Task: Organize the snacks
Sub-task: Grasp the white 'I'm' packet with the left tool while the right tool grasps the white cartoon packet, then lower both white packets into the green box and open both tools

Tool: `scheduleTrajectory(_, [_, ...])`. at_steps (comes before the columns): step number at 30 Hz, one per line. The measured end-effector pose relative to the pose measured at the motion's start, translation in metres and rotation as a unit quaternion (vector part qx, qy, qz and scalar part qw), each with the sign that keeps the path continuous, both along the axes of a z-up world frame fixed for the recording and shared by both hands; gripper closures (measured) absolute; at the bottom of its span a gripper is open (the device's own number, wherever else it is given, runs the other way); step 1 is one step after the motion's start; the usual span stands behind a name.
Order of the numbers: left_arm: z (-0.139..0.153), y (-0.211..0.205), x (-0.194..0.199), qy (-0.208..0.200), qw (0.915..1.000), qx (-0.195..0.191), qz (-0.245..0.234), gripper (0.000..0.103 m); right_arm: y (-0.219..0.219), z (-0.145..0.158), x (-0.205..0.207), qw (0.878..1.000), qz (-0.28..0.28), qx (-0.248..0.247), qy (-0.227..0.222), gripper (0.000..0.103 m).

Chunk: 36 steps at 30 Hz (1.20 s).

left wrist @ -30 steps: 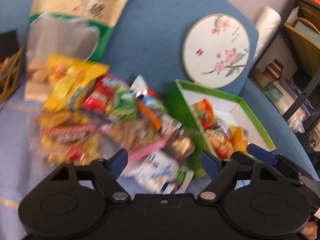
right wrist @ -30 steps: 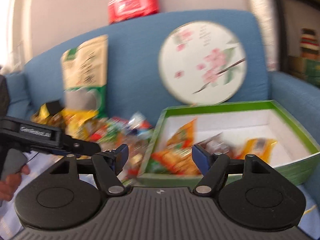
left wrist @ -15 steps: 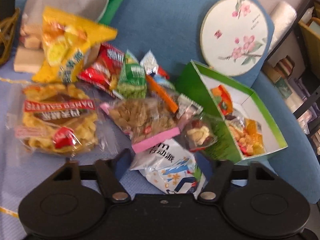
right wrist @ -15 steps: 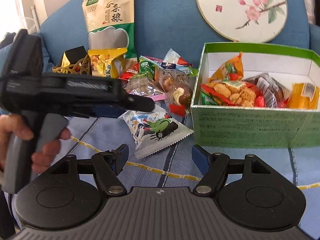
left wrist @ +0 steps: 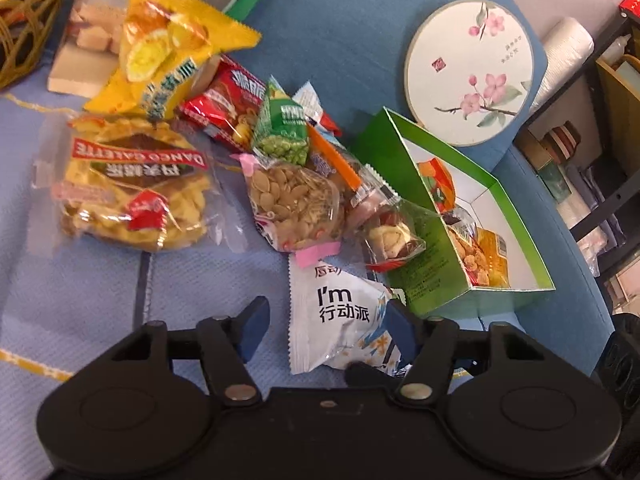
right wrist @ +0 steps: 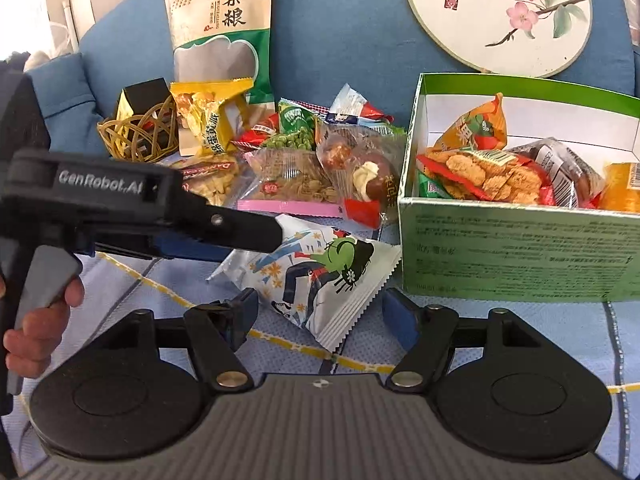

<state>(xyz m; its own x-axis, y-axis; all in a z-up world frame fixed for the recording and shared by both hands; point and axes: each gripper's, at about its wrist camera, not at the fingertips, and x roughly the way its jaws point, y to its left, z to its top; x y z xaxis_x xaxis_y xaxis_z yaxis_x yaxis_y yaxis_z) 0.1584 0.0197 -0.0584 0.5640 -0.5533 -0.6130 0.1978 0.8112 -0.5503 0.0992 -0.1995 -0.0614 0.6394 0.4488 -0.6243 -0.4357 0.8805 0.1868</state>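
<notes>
A white snack packet (left wrist: pixel 336 320) (right wrist: pixel 320 276) lies on the pale blue cloth in front of a green box (left wrist: pixel 476 280) (right wrist: pixel 520 248) that holds several snacks. My left gripper (left wrist: pixel 324 324) is open, its fingers on either side of the white packet's near end. It also shows in the right wrist view (right wrist: pixel 276 236), reaching in from the left over the packet. My right gripper (right wrist: pixel 320 320) is open and empty, just short of the same packet. A pile of snacks (left wrist: pixel 288 196) (right wrist: pixel 304 172) lies behind it.
A round blossom fan (left wrist: pixel 472 68) (right wrist: pixel 496 12) and a tall grain bag (right wrist: pixel 220 24) lean on the blue sofa back. A wicker basket (right wrist: pixel 140 132) stands at the left. A shelf (left wrist: pixel 612 120) stands right of the sofa.
Both grippers have moved down and forward toward the white packet. The left gripper's fingers now straddle the packet's near end. Both stay open.
</notes>
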Motion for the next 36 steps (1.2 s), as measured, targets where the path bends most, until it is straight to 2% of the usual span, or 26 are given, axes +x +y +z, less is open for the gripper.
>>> scheduleTrajectory(1, [-0.001,-0.003,0.000,-0.005,0.9999,0.006,-0.010,0.069,0.002,0.000,0.000,1.000,0.005,-0.002,-0.001,0.010])
scheduleTrajectory(2, [-0.001,-0.005,-0.001,-0.008,0.9998,0.005,-0.017,0.076,0.005,0.001,0.000,1.000,0.009,-0.002,0.002,0.028])
scheduleTrajectory(4, [0.003,-0.005,-0.007,-0.007,0.9999,0.002,-0.015,0.078,0.008,0.006,-0.003,1.000,0.018,-0.007,0.006,0.033])
scheduleTrajectory(8, [0.022,0.003,-0.027,-0.012,0.9998,-0.004,-0.017,0.079,0.008,0.027,-0.020,0.999,0.048,-0.014,-0.012,0.035])
scheduleTrajectory(12, [0.060,-0.001,-0.042,-0.064,0.9976,-0.007,-0.026,0.079,-0.002,0.056,-0.038,0.996,0.056,-0.009,-0.074,0.036])
scheduleTrajectory(17, [0.088,-0.032,-0.026,-0.100,0.9938,-0.014,-0.046,0.079,-0.032,0.076,-0.033,0.993,0.010,0.017,-0.114,0.036])
scheduleTrajectory(22, [0.093,-0.083,0.001,-0.112,0.9905,-0.017,-0.078,0.078,-0.069,0.081,-0.022,0.990,-0.052,0.001,-0.132,0.038])
scheduleTrajectory(26, [0.095,-0.122,0.025,-0.114,0.9877,-0.022,-0.105,0.078,-0.102,0.084,-0.009,0.986,-0.103,0.011,-0.129,0.039])
scheduleTrajectory(32, [0.089,-0.165,0.049,-0.118,0.9847,-0.015,-0.127,0.078,-0.127,0.078,0.009,0.981,-0.158,0.020,-0.113,0.040])
scheduleTrajectory(34, [0.084,-0.171,0.053,-0.117,0.9852,-0.009,-0.126,0.075,-0.129,0.073,0.013,0.980,-0.165,0.013,-0.109,0.040])
scheduleTrajectory(35, [0.081,-0.173,0.055,-0.117,0.9852,-0.004,-0.125,0.070,-0.128,0.070,0.017,0.979,-0.169,0.006,-0.110,0.039])
scheduleTrajectory(36, [0.077,-0.176,0.057,-0.116,0.9856,0.009,-0.123,0.045,-0.126,0.065,0.021,0.978,-0.176,-0.004,-0.111,0.037])
